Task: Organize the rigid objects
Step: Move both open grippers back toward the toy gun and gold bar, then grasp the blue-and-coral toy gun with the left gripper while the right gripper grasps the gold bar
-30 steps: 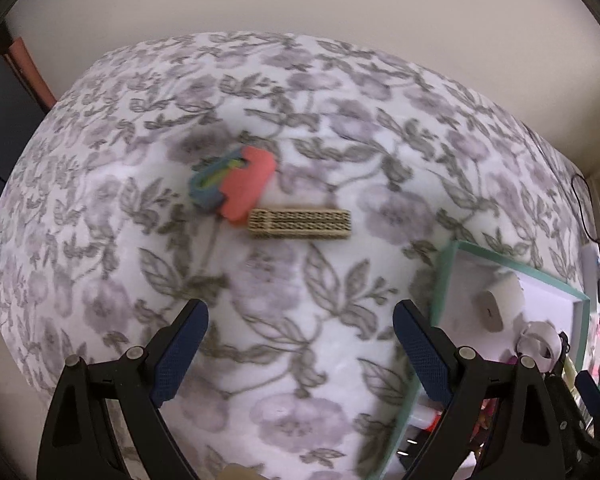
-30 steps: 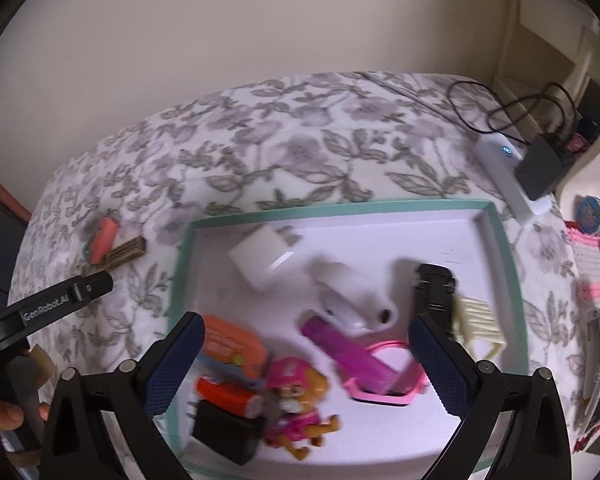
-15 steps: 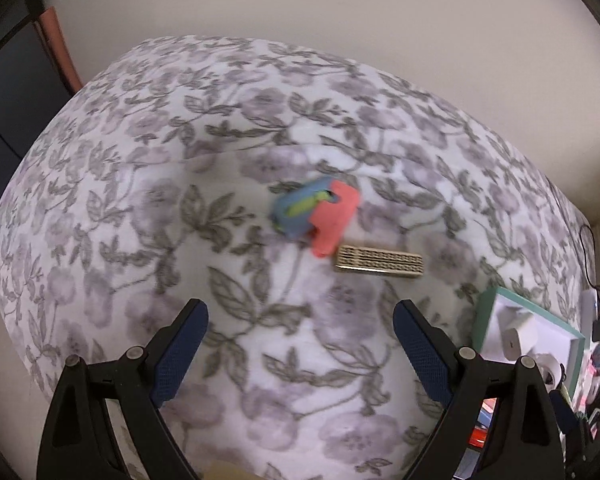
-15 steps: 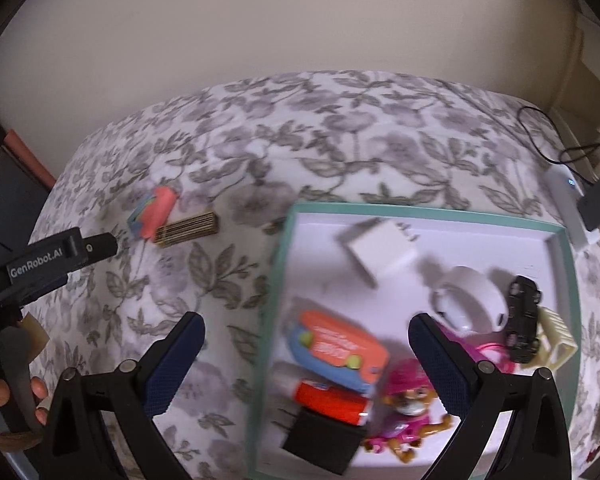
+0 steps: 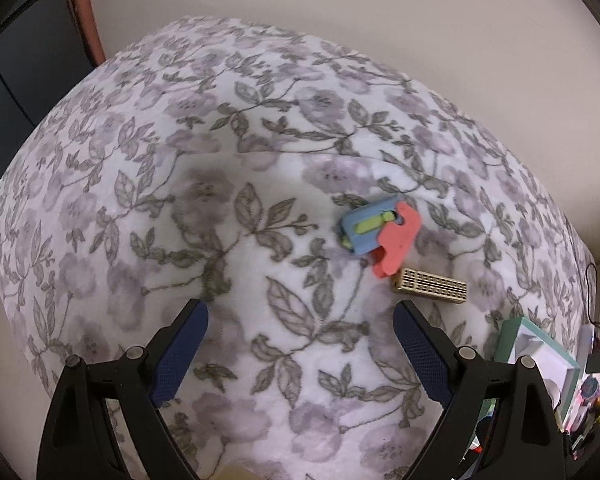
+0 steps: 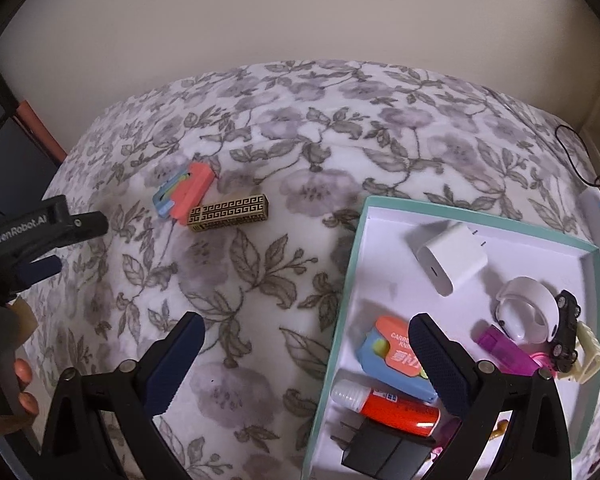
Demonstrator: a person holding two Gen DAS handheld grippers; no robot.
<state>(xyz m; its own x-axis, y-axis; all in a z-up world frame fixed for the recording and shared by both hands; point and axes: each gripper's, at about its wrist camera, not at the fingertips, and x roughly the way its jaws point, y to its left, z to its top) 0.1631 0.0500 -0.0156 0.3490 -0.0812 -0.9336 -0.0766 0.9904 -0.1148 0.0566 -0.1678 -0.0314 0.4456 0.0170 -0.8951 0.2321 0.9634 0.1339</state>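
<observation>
A blue and coral plastic toy [image 5: 381, 234] lies on the floral cloth, touching a gold patterned block [image 5: 430, 291] just to its right. Both also show in the right wrist view, the toy [image 6: 184, 194] and the block [image 6: 229, 213]. My left gripper [image 5: 300, 350] is open and empty, hovering short of them. My right gripper [image 6: 306, 364] is open and empty over the left rim of the teal tray [image 6: 342, 292], which holds a white charger [image 6: 450, 258], a white round case [image 6: 526, 312] and several other small items.
The tray's corner [image 5: 512, 340] shows at the left wrist view's lower right. A power strip and cables [image 6: 598, 216] lie past the tray on the right. A dark cabinet [image 5: 32, 72] stands at the far left. The left gripper's body [image 6: 40, 232] shows at the left edge.
Both grippers have swung left. The toy and block have shifted rightward in the left view; the tray has slid to the right side of the right view.
</observation>
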